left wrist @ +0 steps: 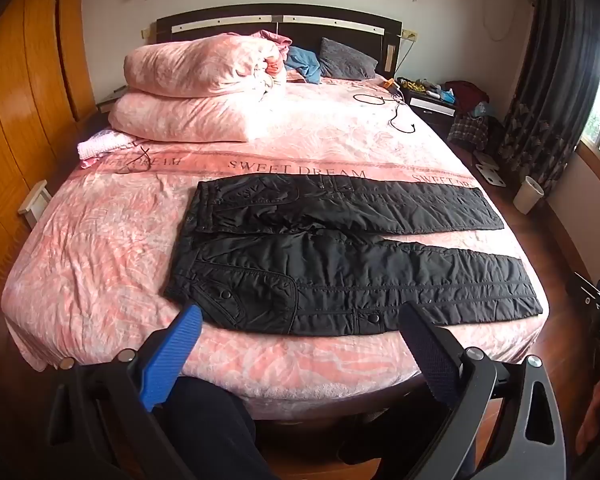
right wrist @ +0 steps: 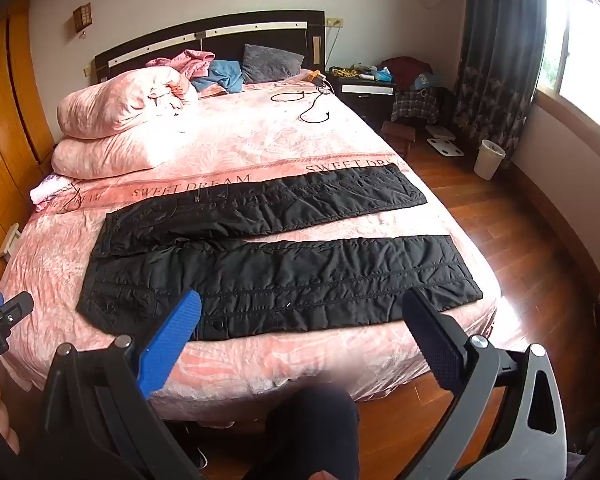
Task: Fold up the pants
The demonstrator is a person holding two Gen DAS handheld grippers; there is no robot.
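Black quilted pants [left wrist: 324, 256] lie flat across the foot of the pink bed [left wrist: 100, 248], waistband to the left, both legs stretched to the right with a strip of sheet showing between them. In the right wrist view the same pants [right wrist: 268, 268] spread across the bed [right wrist: 308, 360]. My left gripper [left wrist: 300, 316] hangs open above the near leg's hip pocket area, apart from the cloth. My right gripper [right wrist: 302, 304] is open too, above the near leg's lower edge, with nothing between its fingers. The left gripper [right wrist: 4, 312] shows at the left edge of that view.
A folded pink duvet [left wrist: 204, 84] and pillows sit at the head of the bed. A black cable [left wrist: 396, 112] lies on the sheet. A nightstand [right wrist: 364, 88], a white bin [right wrist: 488, 158] and wooden floor are to the right. A person's dark-clad leg [right wrist: 316, 428] stands at the bed's foot.
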